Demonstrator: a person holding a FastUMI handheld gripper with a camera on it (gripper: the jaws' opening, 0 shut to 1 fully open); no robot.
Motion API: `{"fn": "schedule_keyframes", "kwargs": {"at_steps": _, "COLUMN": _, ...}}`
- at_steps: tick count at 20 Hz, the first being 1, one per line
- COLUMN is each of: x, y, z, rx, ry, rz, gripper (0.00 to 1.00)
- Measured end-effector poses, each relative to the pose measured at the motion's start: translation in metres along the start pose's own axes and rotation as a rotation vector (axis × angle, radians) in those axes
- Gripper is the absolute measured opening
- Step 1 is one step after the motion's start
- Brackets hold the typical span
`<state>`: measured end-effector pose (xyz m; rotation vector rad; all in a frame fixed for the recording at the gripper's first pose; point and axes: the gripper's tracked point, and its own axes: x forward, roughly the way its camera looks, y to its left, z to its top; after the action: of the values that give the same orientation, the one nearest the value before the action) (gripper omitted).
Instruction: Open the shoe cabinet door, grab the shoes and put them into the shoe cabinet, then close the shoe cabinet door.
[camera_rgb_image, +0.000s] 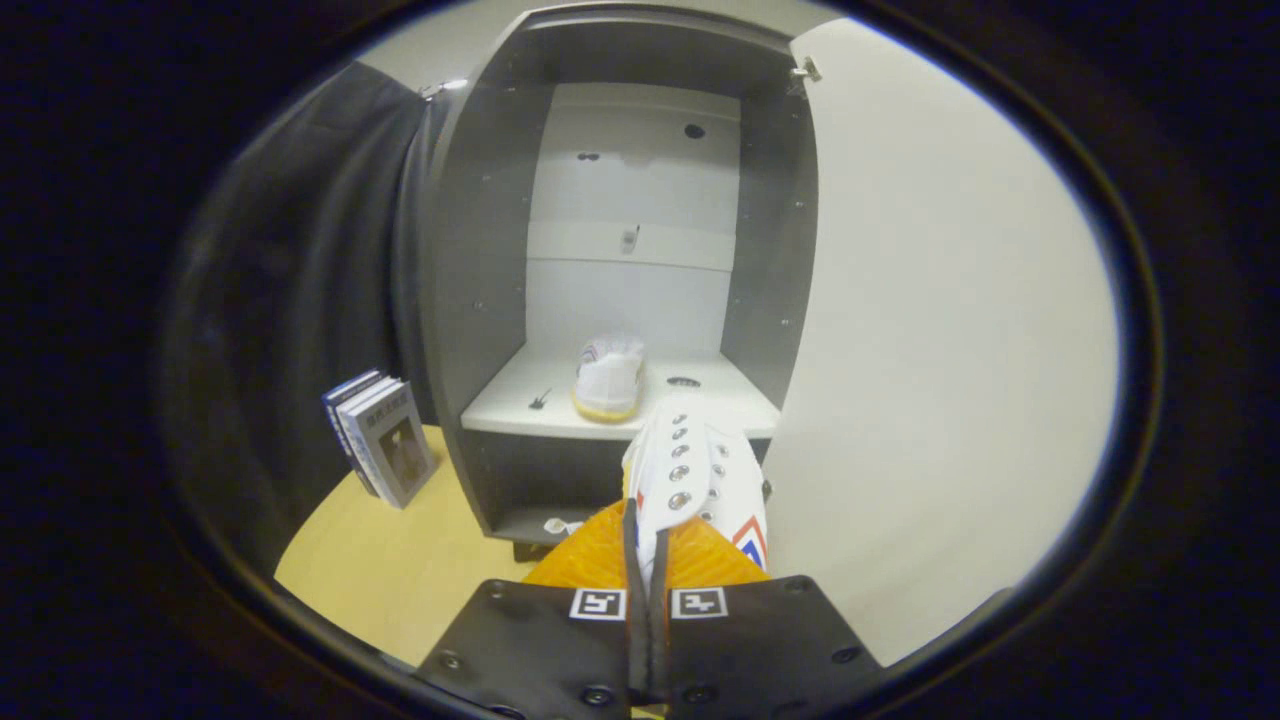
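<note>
Beside cabinet: books; gripper clamps shoe.

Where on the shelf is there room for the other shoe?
The gripper is shut on the white sneaker. The cabinet shelf is bare left of the shoe already on it, save a small dark bit. To its right is a narrower strip, by the open door.
</note>
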<state>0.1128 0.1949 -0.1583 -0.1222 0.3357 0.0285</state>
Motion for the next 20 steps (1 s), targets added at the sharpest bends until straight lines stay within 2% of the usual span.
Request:
{"fn": "schedule_keyframes", "kwargs": {"at_steps": 3, "x": 0.037, "y": -0.007, "z": 0.030, "rx": -0.011, "ry": -0.011, "rz": 0.015, "gripper": 0.02}}
{"fn": "schedule_keyframes", "kwargs": {"at_steps": 10, "x": 0.167, "y": -0.018, "z": 0.089, "rx": -0.105, "ry": 0.010, "rz": 0.070, "gripper": 0.02}}
{"fn": "schedule_keyframes", "kwargs": {"at_steps": 15, "x": 0.246, "y": -0.017, "z": 0.086, "rx": -0.111, "ry": 0.073, "rz": 0.099, "gripper": 0.02}}
{"fn": "schedule_keyframes", "kwargs": {"at_steps": 20, "x": 0.283, "y": -0.014, "z": 0.062, "rx": -0.125, "ry": 0.162, "rz": 0.127, "gripper": 0.02}}
